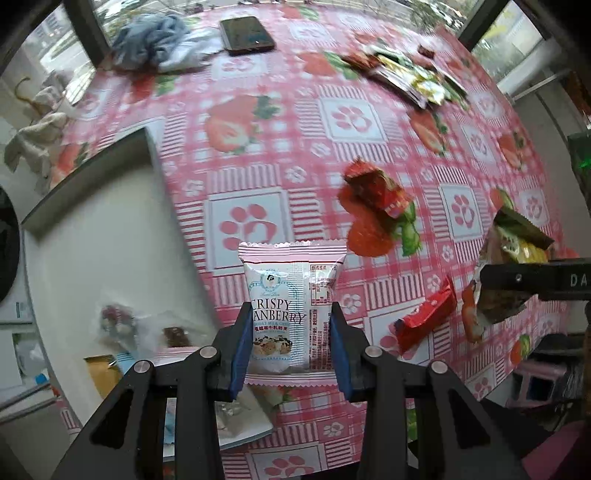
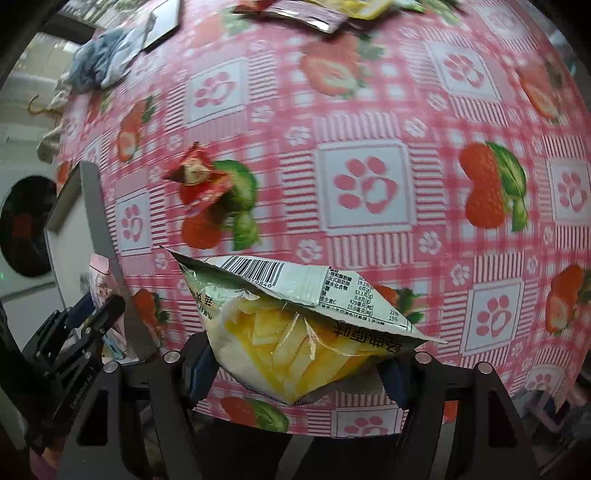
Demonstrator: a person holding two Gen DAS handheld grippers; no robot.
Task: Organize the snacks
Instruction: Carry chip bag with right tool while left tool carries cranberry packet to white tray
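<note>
My left gripper (image 1: 288, 336) is shut on a pink-and-white cranberry nougat packet (image 1: 291, 295), held upright above the table's left edge. Below it to the left is a white tray (image 1: 110, 236) with a grey rim holding several small snacks. My right gripper (image 2: 295, 365) is shut on a crumpled yellow-and-silver chip bag (image 2: 295, 314), lifted over the pink strawberry tablecloth (image 2: 369, 129). That bag (image 1: 506, 266) and the right gripper's finger (image 1: 532, 277) also show at the right of the left wrist view. The left gripper (image 2: 85, 321) appears at the lower left of the right wrist view.
A red crumpled wrapper (image 1: 376, 188) and a red packet (image 1: 424, 314) lie on the cloth. A pile of snack packets (image 1: 406, 74) sits at the far right, a phone (image 1: 247, 35) and a blue cloth (image 1: 155, 37) at the far side. The tray rim (image 2: 107, 258) stands at the left.
</note>
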